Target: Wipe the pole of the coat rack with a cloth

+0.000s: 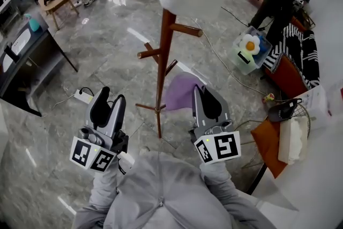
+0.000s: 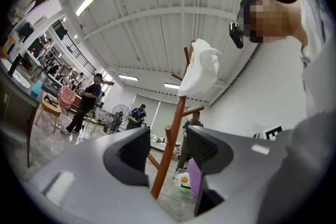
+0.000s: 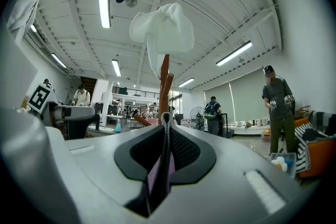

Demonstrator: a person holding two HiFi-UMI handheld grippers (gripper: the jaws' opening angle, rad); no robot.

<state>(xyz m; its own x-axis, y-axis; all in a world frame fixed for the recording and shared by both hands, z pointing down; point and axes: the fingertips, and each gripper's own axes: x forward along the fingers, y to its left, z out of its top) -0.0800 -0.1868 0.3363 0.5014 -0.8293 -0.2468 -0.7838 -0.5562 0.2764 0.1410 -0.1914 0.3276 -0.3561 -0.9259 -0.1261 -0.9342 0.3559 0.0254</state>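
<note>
Cloth [image 1: 179, 93] — pinched in right gripper [image 1: 206, 95] | left gripper [image 1: 111, 97] — jaws apart

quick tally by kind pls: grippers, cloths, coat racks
grippers: 2, the open left gripper and the right gripper, which is shut
cloths: 2, the purple cloth in the right gripper and the white cloth on top of the rack
coat racks: 1, the wooden coat rack
total: 5
</note>
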